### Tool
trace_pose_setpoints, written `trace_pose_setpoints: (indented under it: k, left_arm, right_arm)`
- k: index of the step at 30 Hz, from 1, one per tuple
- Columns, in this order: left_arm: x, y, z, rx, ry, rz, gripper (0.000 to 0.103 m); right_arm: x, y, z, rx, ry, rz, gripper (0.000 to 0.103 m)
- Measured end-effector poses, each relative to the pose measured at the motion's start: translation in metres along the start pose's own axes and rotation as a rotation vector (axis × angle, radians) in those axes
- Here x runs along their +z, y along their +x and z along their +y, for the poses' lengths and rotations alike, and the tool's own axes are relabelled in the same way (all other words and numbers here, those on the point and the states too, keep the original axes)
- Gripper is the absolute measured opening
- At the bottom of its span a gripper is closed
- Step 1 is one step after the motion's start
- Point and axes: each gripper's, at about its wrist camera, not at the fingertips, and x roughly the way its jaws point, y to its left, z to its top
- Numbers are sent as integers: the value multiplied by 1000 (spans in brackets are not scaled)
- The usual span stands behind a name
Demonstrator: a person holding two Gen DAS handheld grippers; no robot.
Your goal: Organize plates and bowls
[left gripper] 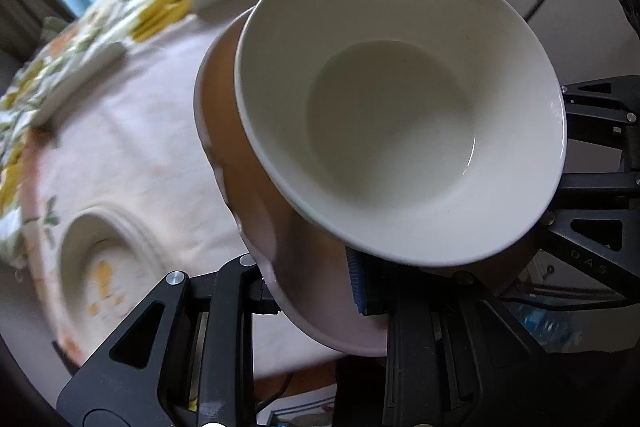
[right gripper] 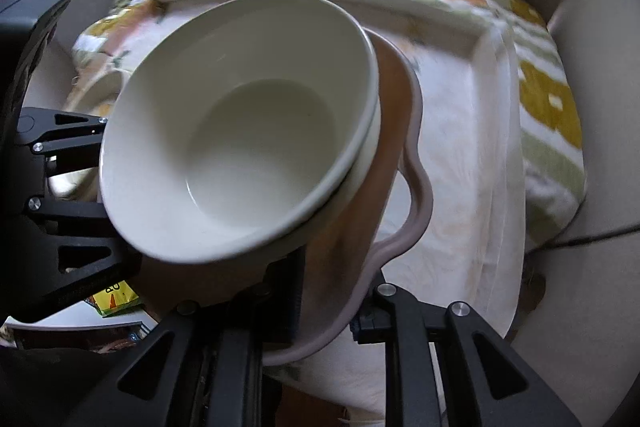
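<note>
A white bowl (left gripper: pixel 400 115) sits nested in a second white bowl inside a wavy-rimmed pinkish dish with a brown inside (left gripper: pixel 256 195). My left gripper (left gripper: pixel 312 291) is shut on the dish's near rim and holds the stack tilted above the table. My right gripper (right gripper: pixel 324 311) is shut on the dish's rim (right gripper: pixel 408 219) from the other side, with the white bowl (right gripper: pixel 248 131) on top. The right gripper's black frame shows at the right of the left wrist view (left gripper: pixel 592 163).
The table wears a floral cloth (left gripper: pixel 152 131). A white plate with a ridged rim (left gripper: pixel 100 267) lies on it at the lower left. A white rectangular tray (right gripper: pixel 472 99) lies under the stack in the right wrist view. Blue curtains hang behind.
</note>
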Motion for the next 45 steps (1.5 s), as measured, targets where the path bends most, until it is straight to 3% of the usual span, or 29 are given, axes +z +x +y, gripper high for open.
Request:
trace_pose_setpoints:
  k: [10, 13, 21, 33, 45]
  left_arm:
    - [-58, -63, 99, 87, -100, -29, 21]
    - [-78, -63, 139, 91, -111, -7, 21]
    - [-121, -32, 219, 84, -131, 47, 21]
    - [-129, 3, 240, 23, -129, 42, 21]
    - [-131, 3, 249, 36, -249, 22, 21]
  right_arm:
    - [41, -17, 102, 62, -109, -36, 17]
    - [49, -4, 143, 78, -118, -22, 17]
    - [60, 45, 207, 114, -78, 29, 17]
    - [57, 68, 230, 44, -39, 51, 17]
    - [59, 69, 226, 31, 92, 55, 17]
